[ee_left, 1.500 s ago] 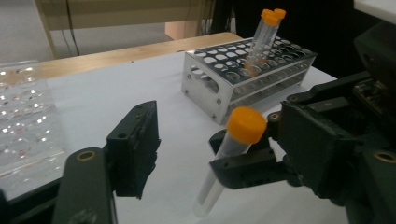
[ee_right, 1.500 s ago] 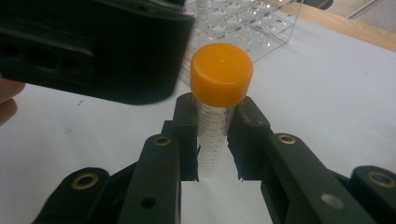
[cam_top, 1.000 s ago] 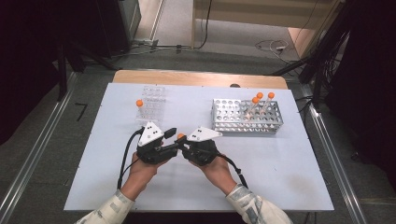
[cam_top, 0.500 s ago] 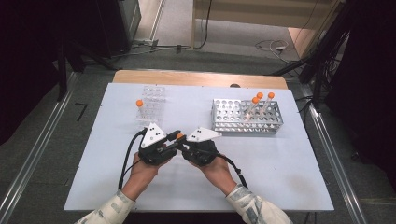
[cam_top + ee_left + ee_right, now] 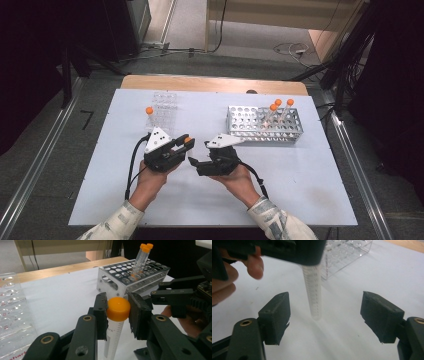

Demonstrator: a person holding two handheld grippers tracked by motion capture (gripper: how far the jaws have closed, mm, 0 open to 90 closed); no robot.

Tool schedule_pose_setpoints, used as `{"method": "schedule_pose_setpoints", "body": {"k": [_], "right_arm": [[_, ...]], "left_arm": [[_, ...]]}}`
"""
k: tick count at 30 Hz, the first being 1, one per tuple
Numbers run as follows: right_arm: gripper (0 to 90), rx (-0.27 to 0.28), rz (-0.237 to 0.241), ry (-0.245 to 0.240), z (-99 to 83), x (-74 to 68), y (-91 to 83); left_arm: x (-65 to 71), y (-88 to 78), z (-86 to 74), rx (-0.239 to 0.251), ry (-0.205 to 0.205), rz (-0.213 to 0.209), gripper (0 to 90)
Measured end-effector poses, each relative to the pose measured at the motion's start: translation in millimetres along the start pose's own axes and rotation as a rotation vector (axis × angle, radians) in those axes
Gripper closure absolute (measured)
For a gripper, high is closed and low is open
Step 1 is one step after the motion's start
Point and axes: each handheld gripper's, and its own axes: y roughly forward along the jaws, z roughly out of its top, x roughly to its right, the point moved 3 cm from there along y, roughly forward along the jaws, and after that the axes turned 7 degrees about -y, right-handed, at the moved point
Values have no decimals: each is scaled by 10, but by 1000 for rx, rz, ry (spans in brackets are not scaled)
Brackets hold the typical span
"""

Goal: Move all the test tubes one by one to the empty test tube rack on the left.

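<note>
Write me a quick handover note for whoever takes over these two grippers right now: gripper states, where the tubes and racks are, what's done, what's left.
Left gripper: shut on the orange cap of the tube, which hangs upright above the table.
Right gripper: jaws have just been opening, nothing gripped; the tube's tip hangs between them, untouched.
Metal rack, far right: three orange-capped tubes in it.
Clear rack, far left: one capped tube at it.
Done: tube passed to the left gripper.
Left: probably seat it in the clear rack.

In the left gripper view the tube point(image 5: 113, 332) runs off the bottom edge. In the right gripper view the left tongs point(image 5: 307, 255) hide its cap.
</note>
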Motion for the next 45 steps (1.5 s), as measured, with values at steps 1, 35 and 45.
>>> {"method": "schedule_pose_setpoints", "body": {"k": [1, 35, 45], "right_arm": [[222, 0, -5, 3, -13, 16, -14], [241, 0, -127, 130, -464, 559, -535], [241, 0, -132, 130, -477, 574, -549]], "left_arm": [[-10, 0, 9, 2, -1, 1, 701], [-479, -1, 560, 66, -95, 135, 701], [-685, -25, 702, 101, -119, 184, 702]]}}
